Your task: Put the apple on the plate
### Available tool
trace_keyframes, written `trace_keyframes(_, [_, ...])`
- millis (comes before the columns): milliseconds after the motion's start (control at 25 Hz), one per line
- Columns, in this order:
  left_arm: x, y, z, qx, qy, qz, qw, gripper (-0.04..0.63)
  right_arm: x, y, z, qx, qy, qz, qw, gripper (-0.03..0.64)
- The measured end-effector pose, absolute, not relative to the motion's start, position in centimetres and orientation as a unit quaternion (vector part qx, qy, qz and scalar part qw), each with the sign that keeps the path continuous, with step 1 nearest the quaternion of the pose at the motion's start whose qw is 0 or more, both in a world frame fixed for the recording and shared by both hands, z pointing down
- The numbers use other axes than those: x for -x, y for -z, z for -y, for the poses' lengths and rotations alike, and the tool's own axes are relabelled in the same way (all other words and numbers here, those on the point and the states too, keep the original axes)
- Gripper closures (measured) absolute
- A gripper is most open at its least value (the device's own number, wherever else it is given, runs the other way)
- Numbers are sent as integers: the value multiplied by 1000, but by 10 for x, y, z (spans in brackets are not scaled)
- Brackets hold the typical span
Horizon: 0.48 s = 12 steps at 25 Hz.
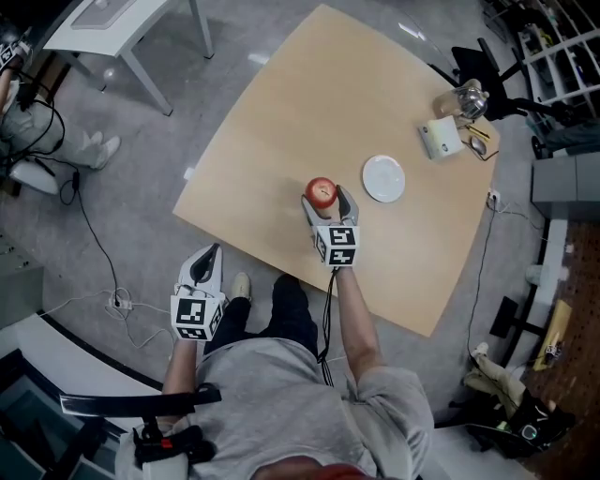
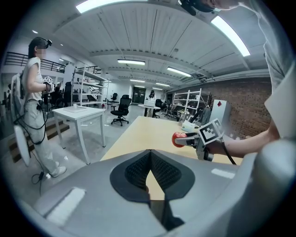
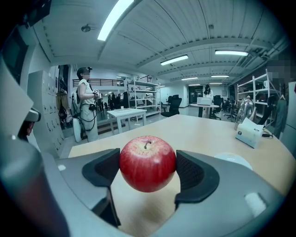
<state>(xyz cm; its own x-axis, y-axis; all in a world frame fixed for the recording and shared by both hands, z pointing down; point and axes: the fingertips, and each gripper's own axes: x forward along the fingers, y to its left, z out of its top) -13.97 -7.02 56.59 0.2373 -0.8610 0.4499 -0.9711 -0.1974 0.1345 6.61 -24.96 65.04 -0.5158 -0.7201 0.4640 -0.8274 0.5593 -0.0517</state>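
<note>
A red apple (image 3: 148, 163) hangs above the wooden table, pinched between the two pads of my right gripper (image 3: 149, 170). From the head view the apple (image 1: 322, 192) sits at the tip of that right gripper (image 1: 323, 200), left of the small white plate (image 1: 383, 178). The plate (image 3: 233, 159) shows just past the right jaw, empty. My left gripper (image 1: 204, 265) is held off the table's near edge, by my side, its jaws closed together with nothing between them (image 2: 149, 173). The apple (image 2: 177, 139) is also seen far off in the left gripper view.
A white tissue box (image 1: 441, 138), a glass jar (image 1: 466, 97) and spectacles lie at the table's (image 1: 309, 103) far right corner. A white side table (image 1: 112, 23) stands on the floor at the far left. Another person (image 3: 87, 109) stands in the background. Cables run across the floor.
</note>
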Motion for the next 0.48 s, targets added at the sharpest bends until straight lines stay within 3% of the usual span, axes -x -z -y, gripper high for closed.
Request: trace_keyframes(480, [94,-567,105,-785,-139,571,197,575,-127,-646,267,-485,-138,841,197,233])
